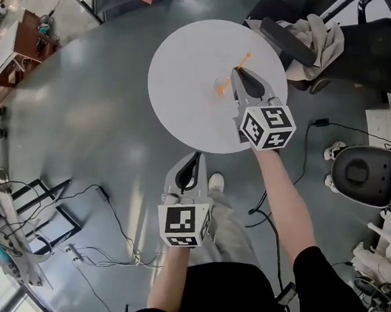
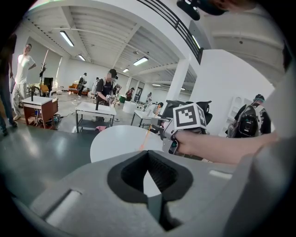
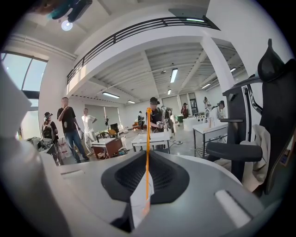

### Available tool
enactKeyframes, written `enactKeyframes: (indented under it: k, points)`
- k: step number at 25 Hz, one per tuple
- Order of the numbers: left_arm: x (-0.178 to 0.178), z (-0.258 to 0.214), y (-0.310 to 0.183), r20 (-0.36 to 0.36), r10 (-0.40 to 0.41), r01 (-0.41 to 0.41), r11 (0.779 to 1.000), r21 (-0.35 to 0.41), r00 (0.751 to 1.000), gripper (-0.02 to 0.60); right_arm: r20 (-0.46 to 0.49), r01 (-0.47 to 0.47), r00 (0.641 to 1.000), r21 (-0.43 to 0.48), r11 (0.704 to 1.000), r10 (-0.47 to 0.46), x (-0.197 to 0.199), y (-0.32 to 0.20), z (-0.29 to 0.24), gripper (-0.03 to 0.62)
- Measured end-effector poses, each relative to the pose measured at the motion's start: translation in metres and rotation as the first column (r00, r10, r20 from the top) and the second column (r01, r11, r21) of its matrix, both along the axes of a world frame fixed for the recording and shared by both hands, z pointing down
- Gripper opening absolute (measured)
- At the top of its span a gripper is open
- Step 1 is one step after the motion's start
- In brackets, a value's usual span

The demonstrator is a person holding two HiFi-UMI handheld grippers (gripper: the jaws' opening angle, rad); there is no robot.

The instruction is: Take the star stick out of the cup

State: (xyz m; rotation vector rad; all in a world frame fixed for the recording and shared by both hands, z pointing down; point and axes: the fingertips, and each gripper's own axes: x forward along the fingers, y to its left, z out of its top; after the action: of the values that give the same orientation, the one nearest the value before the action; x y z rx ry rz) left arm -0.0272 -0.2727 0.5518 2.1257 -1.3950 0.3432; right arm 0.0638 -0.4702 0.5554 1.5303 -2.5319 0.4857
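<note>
The right gripper (image 1: 236, 71) reaches in over the round white desk (image 1: 185, 112) from its near right edge, the marker cube sitting just inside the rim. In the right gripper view its jaws are closed on the star stick (image 3: 147, 152). The thin orange shaft is pinched between the pads and runs straight up past the tips to a small orange knob at the top.

From the head view the star stick (image 1: 245, 62) lies at a slant over the right half of the desk. One end points toward the far right edge, and the other comes down just left of the jaw tips. That lower end sits at a faint clear ring, which seems to be the cup (image 1: 221, 85). The cup is see-through and hard to make out, so I cannot tell how much of the stick is inside it.

The left gripper (image 1: 194, 157) is held off the desk, just outside its near edge and over the grey floor (image 1: 79, 127), pointing toward the desk. In the left gripper view its jaws are together with nothing between them. Beyond them are the white desk top, the right gripper's marker cube and the hand behind it.

An office chair (image 1: 328, 40) with a pale cloth draped on it stands beside the desk's far right edge. Cables (image 1: 108, 199) trail across the floor on the near left.
</note>
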Motion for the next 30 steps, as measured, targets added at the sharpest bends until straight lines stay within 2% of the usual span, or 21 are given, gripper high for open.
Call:
enactKeyframes:
  k: [7, 15, 19, 24, 30]
  points:
    - [-0.007, -0.008, 0.009, 0.011, 0.003, -0.003, 1.0, 0.008, 1.0, 0.002, 0.014, 0.012, 1.0, 0.055, 0.998, -0.013, -0.005, 0.012, -0.027, 0.012]
    - [-0.014, -0.028, 0.029, 0.014, -0.01, 0.01, 1.0, 0.012, 1.0, 0.003, 0.039, 0.017, 0.999, 0.163, 0.986, -0.024, -0.003, 0.029, -0.086, 0.018]
    - [-0.013, -0.047, 0.03, 0.01, -0.009, 0.008, 0.999, 0.048, 1.0, 0.003, 0.046, 0.025, 0.998, 0.223, 0.975, -0.036, -0.002, 0.042, -0.123, 0.018]
    - [-0.01, -0.079, 0.03, -0.006, -0.015, 0.016, 0.994, 0.104, 1.0, 0.002, 0.065, 0.007, 0.998, 0.254, 0.967, -0.024, 0.007, 0.065, -0.164, 0.018]
    - [-0.01, -0.118, 0.033, -0.015, -0.025, 0.027, 0.983, 0.18, 1.0, 0.003, 0.024, 0.049, 0.998, 0.306, 0.951, -0.059, 0.003, 0.106, -0.215, 0.018]
